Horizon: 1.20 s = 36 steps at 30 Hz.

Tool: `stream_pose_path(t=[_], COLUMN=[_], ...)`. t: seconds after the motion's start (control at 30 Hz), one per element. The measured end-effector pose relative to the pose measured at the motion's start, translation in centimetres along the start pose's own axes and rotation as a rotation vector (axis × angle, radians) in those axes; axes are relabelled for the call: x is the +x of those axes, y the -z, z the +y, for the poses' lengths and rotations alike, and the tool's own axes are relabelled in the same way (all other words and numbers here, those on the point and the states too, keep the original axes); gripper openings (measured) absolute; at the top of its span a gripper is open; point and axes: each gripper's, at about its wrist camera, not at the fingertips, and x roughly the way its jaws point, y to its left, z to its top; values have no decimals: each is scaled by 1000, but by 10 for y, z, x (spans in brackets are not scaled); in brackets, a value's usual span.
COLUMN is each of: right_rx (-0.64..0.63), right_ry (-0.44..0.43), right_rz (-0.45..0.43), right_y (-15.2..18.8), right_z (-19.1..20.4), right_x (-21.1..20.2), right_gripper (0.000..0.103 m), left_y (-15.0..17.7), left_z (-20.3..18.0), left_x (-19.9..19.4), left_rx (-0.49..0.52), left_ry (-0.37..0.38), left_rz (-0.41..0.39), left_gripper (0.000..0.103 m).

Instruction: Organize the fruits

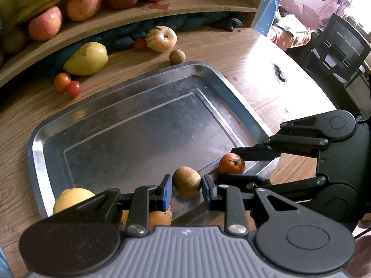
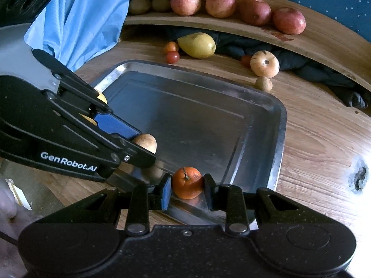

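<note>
Grippers both over near edge of metal tray (image 1: 41, 143). Left gripper (image 1: 187, 188): jaws clenched on a brown kiwi (image 1: 187, 180), held low at the tray's near rim. Right gripper (image 2: 187, 186): jaws clenched on a small orange (image 2: 187, 182), just beside the kiwi, over the same rim. Judgement: fruit is being gathered onto the tray, both pieces about to be set down. Yellow lemon (image 1: 69, 198) lies at the near left corner. Beyond the tray, on the wooden surface (image 1: 266, 88): yellow pear (image 1: 87, 59), cherry tomatoes (image 1: 67, 85), pale round fruit (image 1: 162, 39), second kiwi (image 1: 177, 56). Farthest, red apples (image 1: 84, 4) sit on the shelf (image 1: 197, 0).
</note>
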Motion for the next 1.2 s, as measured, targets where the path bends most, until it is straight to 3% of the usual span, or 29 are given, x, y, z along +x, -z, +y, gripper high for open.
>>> stream_pose_path(t=[0.63,0.87,1.13,1.2], right_rx=[4,18,37,36], right_ry=[6,20,29,28], right_rz=[4,-8,-34,-36], right_y=[1,4,9,9], right_z=[0,-3,-1,1], right_x=[0,-8,-23,-26], right_gripper=[35,43,61,66], left_y=[2,4,5,8], left_z=[-3,-5,-7,-6], left_x=[2,-6,-35,-43], left_rx=[-2,-12,5,12], left_ry=[-7,-5,-6,-8], left_rz=[9,-12,-88,-105], left_gripper=[33,43,63,72])
